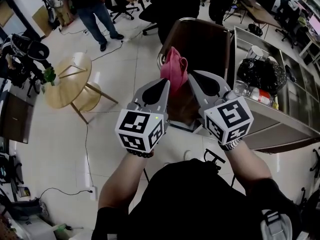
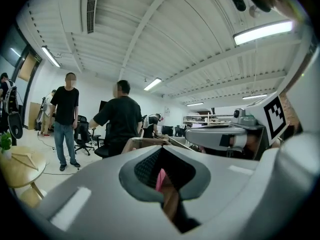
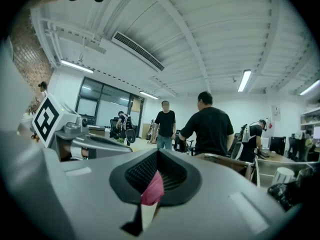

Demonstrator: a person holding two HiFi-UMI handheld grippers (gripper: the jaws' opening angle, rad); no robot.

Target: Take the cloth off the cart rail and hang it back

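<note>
Pink cloth (image 1: 174, 68) hangs bunched between the two claws, which are raised side by side over the cart rail (image 1: 196, 19). The left claw (image 1: 164, 84) is closed tight on one part of the cloth, and the right claw (image 1: 192, 79) is closed on another part.

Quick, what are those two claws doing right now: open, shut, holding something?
Left claw: closed, pinching the pink cloth.
Right claw: closed, pinching the same pink cloth.
</note>
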